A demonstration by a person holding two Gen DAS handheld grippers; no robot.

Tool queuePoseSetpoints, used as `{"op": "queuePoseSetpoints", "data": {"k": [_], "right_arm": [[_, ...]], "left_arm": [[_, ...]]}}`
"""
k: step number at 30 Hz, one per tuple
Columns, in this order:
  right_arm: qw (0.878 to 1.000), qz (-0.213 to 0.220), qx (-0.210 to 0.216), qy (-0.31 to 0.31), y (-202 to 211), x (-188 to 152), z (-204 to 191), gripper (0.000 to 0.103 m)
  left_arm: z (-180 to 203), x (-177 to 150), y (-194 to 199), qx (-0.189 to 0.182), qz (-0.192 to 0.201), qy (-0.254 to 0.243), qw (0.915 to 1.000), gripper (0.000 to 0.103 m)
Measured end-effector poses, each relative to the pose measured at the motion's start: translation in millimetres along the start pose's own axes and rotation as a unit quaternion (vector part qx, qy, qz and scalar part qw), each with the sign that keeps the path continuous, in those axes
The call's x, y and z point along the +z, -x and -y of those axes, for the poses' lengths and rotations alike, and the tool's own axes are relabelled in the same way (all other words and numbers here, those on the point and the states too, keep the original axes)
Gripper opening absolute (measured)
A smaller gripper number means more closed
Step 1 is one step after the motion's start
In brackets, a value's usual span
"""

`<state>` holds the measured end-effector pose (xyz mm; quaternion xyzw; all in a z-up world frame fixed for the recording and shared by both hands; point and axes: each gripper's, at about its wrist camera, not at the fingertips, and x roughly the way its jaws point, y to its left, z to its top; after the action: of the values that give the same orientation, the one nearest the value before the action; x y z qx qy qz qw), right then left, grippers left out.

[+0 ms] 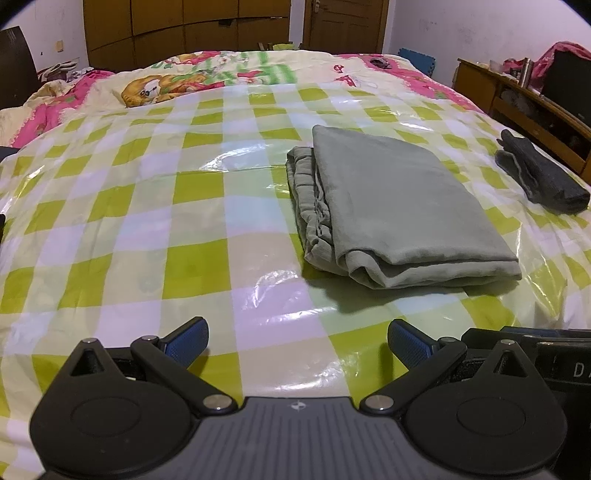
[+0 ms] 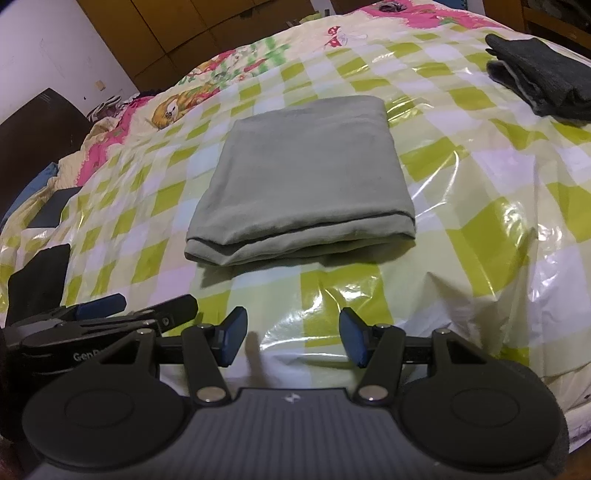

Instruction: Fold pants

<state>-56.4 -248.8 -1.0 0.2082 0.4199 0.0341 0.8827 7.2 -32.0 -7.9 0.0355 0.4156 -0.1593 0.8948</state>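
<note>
Grey-green pants (image 1: 399, 206) lie folded into a flat rectangle on the checked plastic cover of the bed (image 1: 147, 221), right of centre in the left wrist view. The right wrist view shows the same pants (image 2: 306, 177) straight ahead, folded edge towards me. My left gripper (image 1: 297, 345) stands open near the bed's front, short of the pants and left of them, nothing between its blue pads (image 1: 186, 345). My right gripper (image 2: 290, 338) is open too, empty, just in front of the pants. The left gripper (image 2: 136, 310) also shows at the lower left of the right wrist view.
A dark grey folded garment (image 1: 543, 177) lies at the bed's right edge, also the dark garment (image 2: 543, 81) at upper right. A cartoon quilt (image 1: 184, 81) covers the far end. A wooden shelf unit (image 1: 517, 96) stands right, wardrobes (image 1: 184, 26) behind, a dark headboard (image 2: 40, 129) left.
</note>
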Motion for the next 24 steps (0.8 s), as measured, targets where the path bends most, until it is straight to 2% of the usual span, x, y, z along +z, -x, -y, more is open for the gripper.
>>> {"op": "queuePoseSetpoints", "data": {"k": [9,19,24], "right_arm": [[1.0,-0.001,0.006,-0.007,-2.0,-1.0,1.9,0.058],[1.0,0.0,0.008,-0.011,-2.2,-0.5,2.1,0.058],[1.0,0.0,0.009,-0.013,-2.4,0.4,2.7,0.058]], "left_arm": [[-2.4,0.7,-0.7,-0.005,-0.003,0.01,0.9999,0.103],[7.6,-0.6,1.2,-0.005,-0.003,-0.019,0.9998,0.103],[-1.2,2.1,3.2,-0.004,0.004,0.003,1.0,0.103]]}}
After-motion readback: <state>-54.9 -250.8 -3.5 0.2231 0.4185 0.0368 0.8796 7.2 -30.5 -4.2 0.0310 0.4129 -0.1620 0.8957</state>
